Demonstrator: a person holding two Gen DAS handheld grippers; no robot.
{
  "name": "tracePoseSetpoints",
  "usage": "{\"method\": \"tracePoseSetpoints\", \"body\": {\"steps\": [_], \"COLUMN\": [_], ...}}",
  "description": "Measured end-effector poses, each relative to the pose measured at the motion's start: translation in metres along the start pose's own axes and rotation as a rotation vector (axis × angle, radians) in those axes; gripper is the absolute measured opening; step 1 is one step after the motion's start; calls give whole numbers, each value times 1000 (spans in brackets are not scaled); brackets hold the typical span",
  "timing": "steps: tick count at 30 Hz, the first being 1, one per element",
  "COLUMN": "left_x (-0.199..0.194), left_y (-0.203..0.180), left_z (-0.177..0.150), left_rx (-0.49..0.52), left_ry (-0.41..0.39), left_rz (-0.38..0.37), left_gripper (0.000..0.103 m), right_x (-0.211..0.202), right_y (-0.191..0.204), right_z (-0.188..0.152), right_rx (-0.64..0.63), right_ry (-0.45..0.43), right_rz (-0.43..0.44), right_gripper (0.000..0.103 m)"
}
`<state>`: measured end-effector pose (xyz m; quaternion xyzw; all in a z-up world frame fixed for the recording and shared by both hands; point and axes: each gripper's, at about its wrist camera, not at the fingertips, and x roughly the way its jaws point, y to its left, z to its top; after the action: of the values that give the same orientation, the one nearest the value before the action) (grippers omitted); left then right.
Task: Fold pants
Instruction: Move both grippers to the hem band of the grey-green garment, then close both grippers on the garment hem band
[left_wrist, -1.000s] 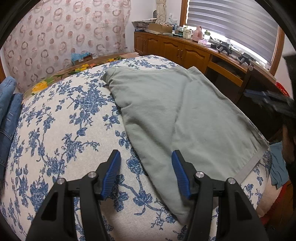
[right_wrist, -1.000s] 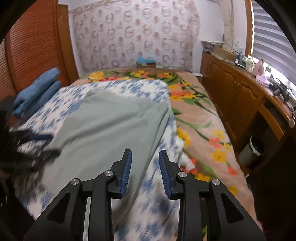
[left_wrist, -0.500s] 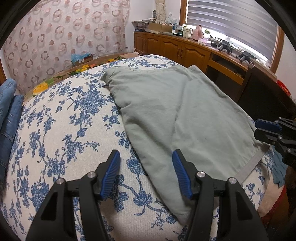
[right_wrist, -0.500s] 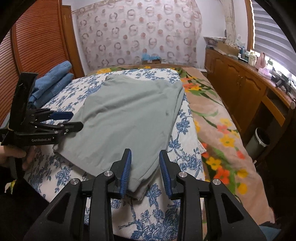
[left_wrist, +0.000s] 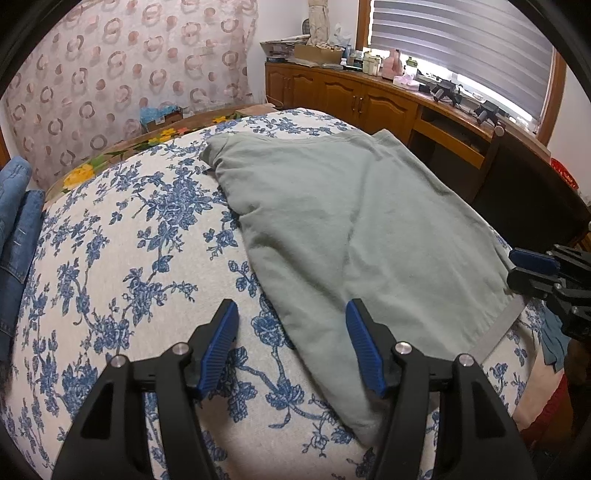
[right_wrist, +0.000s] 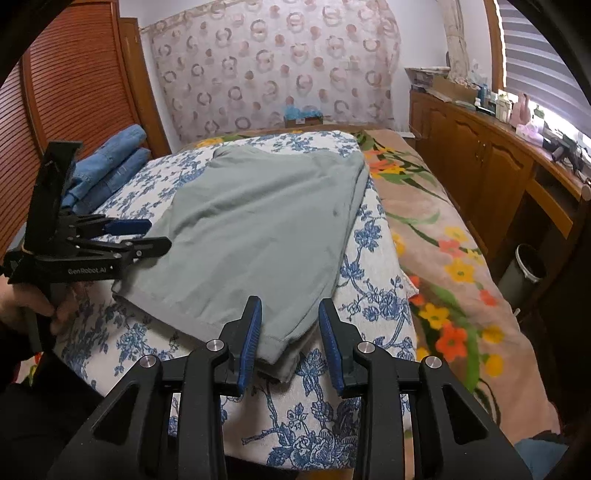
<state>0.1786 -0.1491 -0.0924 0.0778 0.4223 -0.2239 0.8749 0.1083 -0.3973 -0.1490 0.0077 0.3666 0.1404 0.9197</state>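
Observation:
Grey-green pants (left_wrist: 351, 229) lie folded flat on a blue-flowered bedcover (left_wrist: 129, 240). In the left wrist view my left gripper (left_wrist: 291, 321) hovers open above the pants' near edge, which runs between its blue pads without touching them. In the right wrist view the same pants (right_wrist: 266, 229) show a layered near corner beneath my right gripper (right_wrist: 290, 314). Its jaws stand apart and grip nothing. The right gripper (left_wrist: 532, 269) also shows at the pants' hem band on the right. The left gripper (right_wrist: 140, 236), held by a hand, shows at the pants' left edge.
Folded blue jeans (right_wrist: 110, 173) are stacked at the bed's left side by a slatted wooden door. A flowered blanket (right_wrist: 436, 236) covers the bed's right side. Wooden cabinets (left_wrist: 351, 96), a dark chair (left_wrist: 524, 192) and a bin (right_wrist: 524, 269) stand beyond it.
The right gripper has swung in and come down to the pants' near corner, and now shows lower at the right edge of the left view. The left gripper has stayed put.

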Motion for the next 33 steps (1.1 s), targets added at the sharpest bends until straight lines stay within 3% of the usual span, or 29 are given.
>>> {"method": "tracePoseSetpoints", "body": {"steps": [4, 11, 15, 23, 25, 26, 27, 30, 33], "left_x": [-8, -31, -32, -34, -34, -34, -34, -36, -40], "left_y": [-2, -17, -18, -18, -19, -18, -18, -17, -13], "left_z": [-4, -19, -26, -37, -37, -38, -38, -39, -36], "left_rx": [-21, -8, -19, -29, -31, -33, -35, -58, -79], "left_ry": [55, 30, 38, 5, -4, -7, -10, -12, -32], "left_rz": [-40, -155, -162, -150, -148, -147, -155, -178, -192], "left_gripper": [60, 55, 49, 47, 46, 45, 31, 13, 5], "right_x": [0, 5, 6, 6, 6, 6, 6, 8, 8], "right_y": [1, 1, 3, 10, 10, 11, 12, 12, 10], "right_z": [-3, -7, -10, -11, -11, -11, -11, -10, -8], "right_rx": [-4, 5, 5, -1, -1, -3, -6, -6, -1], "right_ry": [8, 25, 36, 35, 35, 34, 34, 33, 26], "right_rz": [0, -15, -25, -19, -10, -1, 8, 46, 61], "right_gripper": [31, 32, 32, 32, 24, 22, 18, 8, 6]}}
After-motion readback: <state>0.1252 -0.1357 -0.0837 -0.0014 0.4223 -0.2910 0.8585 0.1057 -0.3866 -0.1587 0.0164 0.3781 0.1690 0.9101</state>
